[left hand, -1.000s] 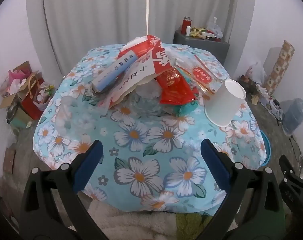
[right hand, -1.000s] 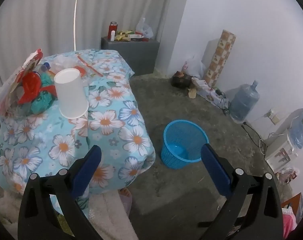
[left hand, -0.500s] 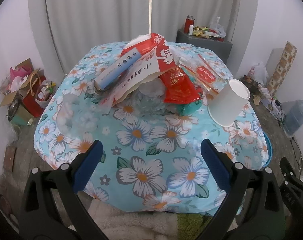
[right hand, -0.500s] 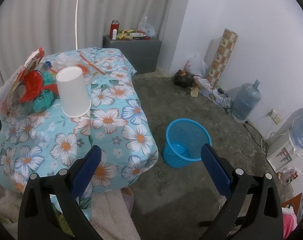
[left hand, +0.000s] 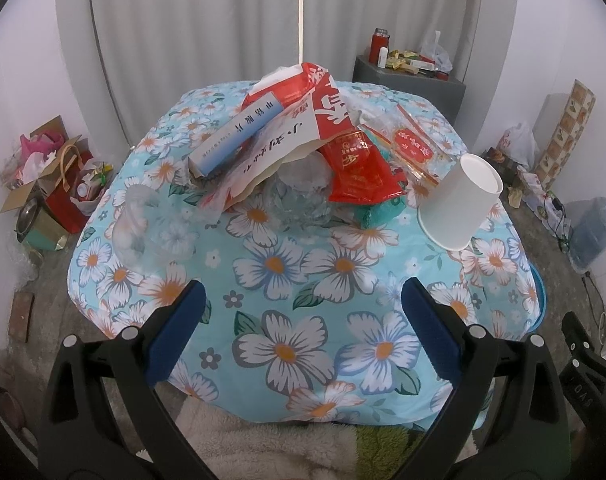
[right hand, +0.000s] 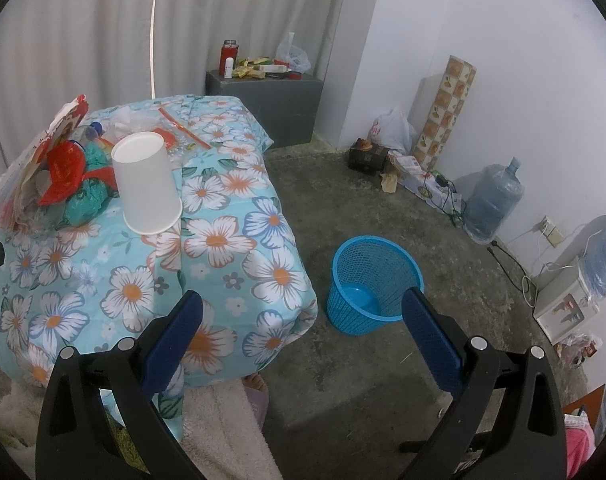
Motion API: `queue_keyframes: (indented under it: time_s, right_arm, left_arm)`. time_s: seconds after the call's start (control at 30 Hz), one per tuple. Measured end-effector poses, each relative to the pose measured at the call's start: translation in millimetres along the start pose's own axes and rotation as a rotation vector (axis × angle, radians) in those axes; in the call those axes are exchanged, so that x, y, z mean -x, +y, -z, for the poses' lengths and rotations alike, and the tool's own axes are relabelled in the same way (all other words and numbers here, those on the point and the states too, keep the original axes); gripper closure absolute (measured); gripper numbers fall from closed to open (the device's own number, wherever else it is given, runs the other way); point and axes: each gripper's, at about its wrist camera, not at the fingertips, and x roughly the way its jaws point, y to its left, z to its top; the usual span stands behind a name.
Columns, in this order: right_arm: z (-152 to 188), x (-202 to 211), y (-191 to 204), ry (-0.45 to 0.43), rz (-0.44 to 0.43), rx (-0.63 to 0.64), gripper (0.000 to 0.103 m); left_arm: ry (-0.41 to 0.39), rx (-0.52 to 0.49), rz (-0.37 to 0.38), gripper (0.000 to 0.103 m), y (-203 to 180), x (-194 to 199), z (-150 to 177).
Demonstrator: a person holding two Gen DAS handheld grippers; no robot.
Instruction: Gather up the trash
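White paper cup [left hand: 461,204] upside down on the flowered tablecloth [left hand: 303,272], wide rim flat on the cloth, closed bottom up, long axis close to vertical with only a small lean in the fisheye. Seen from the left gripper [left hand: 299,320], ahead and clearly off to the right side, apart from the right finger, not between the fingers. Seen from the right gripper [right hand: 303,330], same cup [right hand: 147,184] ahead and to the left, beyond the left finger, also not in line with the opening. Just beside the cup, on its far-left side, a heap of trash [left hand: 303,152]: red snack wrappers, a long white and blue box lying across the top, crumpled clear plastic and something teal below; touching the cup or only near, hard to say. Straight ahead of the left gripper, this heap, with bare cloth in between. Both grippers spread wide, nothing pinched, blue pads facing each other over free space. Blue mesh basket [right hand: 377,282] on the concrete floor, upright and open, ahead and slightly right of the right gripper's centre, beside the table corner and well below the cloth. Probably no item collected yet, and the first pick still to choose. For the cup, likely the right hand nearer and also nearer to the basket: a swing to the left, then a side grasp across the cup wall. For the heap, the left hand better placed.
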Motion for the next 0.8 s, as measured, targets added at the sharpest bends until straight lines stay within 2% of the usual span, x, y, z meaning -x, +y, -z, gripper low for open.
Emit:
queue_keyframes:
  time_s: [0.8]
  right_arm:
    - [0.2,-1.5,0.2,0.002,0.001,-0.004,0.006]
  left_arm:
    - [0.005,0.002,-0.002,0.009,0.2,-0.6,-0.2]
